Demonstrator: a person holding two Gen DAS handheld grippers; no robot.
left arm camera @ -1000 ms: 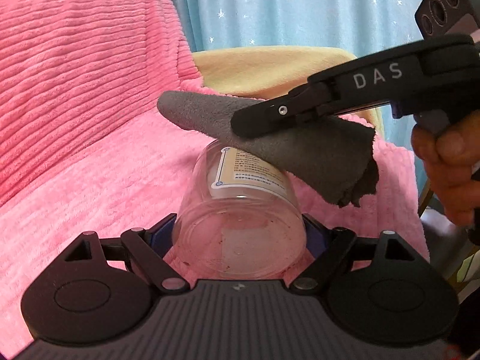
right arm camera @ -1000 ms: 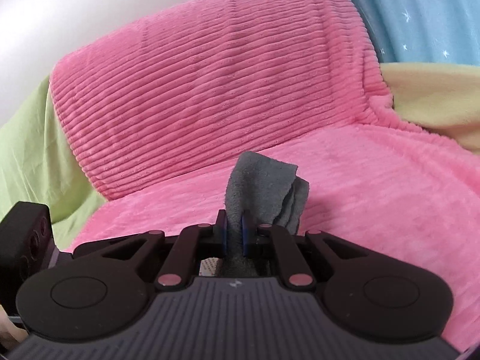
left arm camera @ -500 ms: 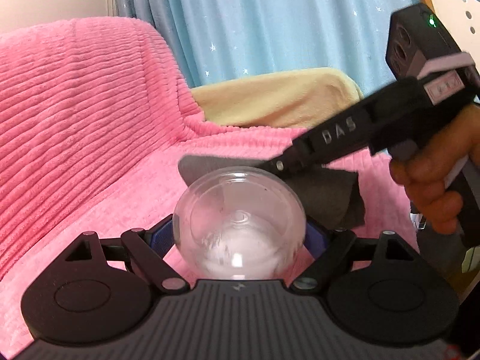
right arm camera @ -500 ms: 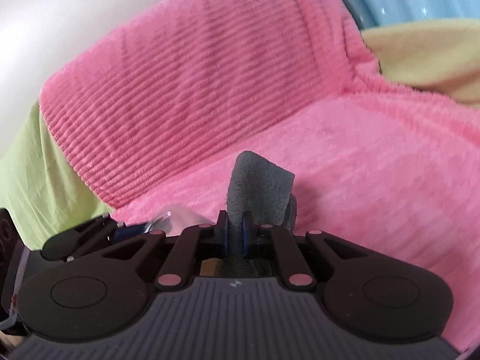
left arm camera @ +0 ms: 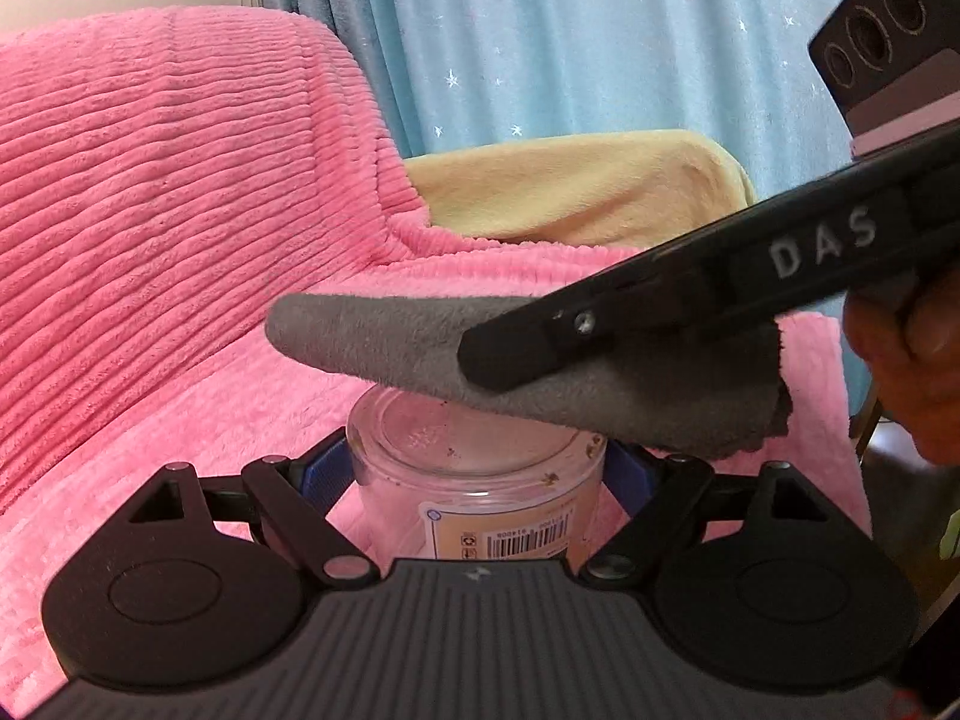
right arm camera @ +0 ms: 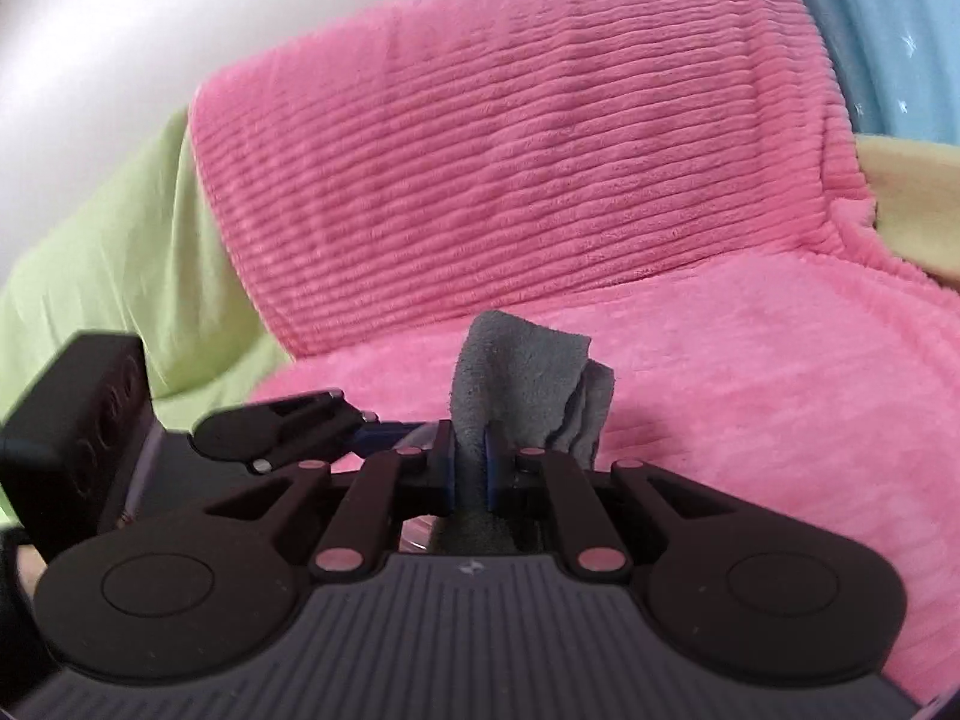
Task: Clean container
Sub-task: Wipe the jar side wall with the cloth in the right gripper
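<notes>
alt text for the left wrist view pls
The left gripper clamps a clear plastic jar by its sides, while the right gripper, shut on a grey cloth, presses the cloth onto the jar's far end. Behind lie a pink ribbed blanket and blue curtain.

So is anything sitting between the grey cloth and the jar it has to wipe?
Nothing visible. The left gripper clamps the clear jar by its sides, leaving its flat end exposed. The grey cloth, pinched in the right gripper, lies right over that end; whether it actually touches cannot be told.
</notes>
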